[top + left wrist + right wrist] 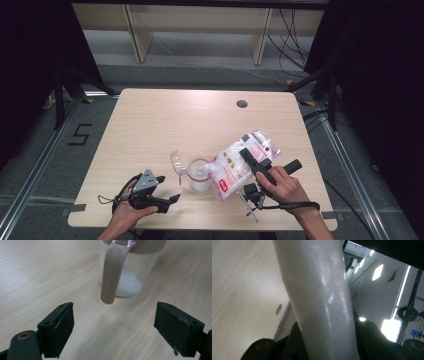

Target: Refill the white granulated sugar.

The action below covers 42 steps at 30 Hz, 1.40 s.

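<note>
Jar (130, 270) top cut off; bag (322, 297) print perhaps blurred.

Grey floor (60, 150), black curtains (30, 60)

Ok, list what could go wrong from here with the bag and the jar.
1. The right gripper holds the bag tilted over the jar, with nothing steadying the jar: the left gripper is open and apart from it. A nudge from the bag could tip or slide it.
2. The bag's mouth lies at the jar's rim, so white powder may spill onto the table.
3. The flipped-open lid could get knocked.
</note>
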{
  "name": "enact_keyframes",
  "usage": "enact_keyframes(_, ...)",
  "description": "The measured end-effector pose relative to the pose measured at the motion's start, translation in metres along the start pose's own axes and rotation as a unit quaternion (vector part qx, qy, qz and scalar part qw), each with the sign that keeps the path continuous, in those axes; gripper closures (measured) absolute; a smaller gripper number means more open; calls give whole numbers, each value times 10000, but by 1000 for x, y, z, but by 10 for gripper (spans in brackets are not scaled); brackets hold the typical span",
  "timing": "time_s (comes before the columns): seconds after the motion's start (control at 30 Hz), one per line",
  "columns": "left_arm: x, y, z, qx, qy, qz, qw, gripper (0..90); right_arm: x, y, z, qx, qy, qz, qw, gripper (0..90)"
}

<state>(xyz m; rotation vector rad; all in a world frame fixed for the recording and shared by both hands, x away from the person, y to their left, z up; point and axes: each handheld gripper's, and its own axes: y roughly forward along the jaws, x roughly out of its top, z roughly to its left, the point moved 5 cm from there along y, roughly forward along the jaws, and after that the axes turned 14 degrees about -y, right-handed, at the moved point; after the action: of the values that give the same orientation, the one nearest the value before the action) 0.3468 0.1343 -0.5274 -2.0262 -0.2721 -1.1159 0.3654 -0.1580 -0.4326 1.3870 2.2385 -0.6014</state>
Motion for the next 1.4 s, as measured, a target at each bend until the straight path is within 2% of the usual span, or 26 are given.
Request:
enact_keyframes(0.07,0,0,0,-6,36,14,10000,159,0,0,1,10,26,15,10000,740)
enact_keyframes(0.2,0,1,-1,0,-102,-28,9999,159,0,0,0,1,10,2,10000,741)
enact_keyframes(0.23,0,0,0,-2,-42,-34,10000,159,0,0,0,0,8,-1,10000,741)
enact_keyframes(0.27,0,0,0,4,-55,-31,10000,159,0,0,2,27,104,14,9999,741)
enact_keyframes(0.43,0,0,0,2,-43,-30,10000,159,0,0,2,22,105,13,9999,742)
enact_keyframes(0.5,0,0,0,5,-55,-33,10000,159,0,0,0,-8,-5,-9,10000,743)
enact_keyframes(1.13,0,-1,0,16,-16,15,10000,159,0,-1,-2,-80,-62,-3,9999,748)
enact_keyframes(1.3,0,-1,0,19,-16,19,10000,159,-1,-1,-1,-52,-27,-18,10000,748)
enact_keyframes(1.33,0,-1,0,6,3,18,10000,159,-1,-1,1,-25,70,-1,10000,749)
enact_keyframes(1.4,0,-1,0,17,-18,18,10000,159,-1,-1,-1,-51,-9,-10,10000,749)
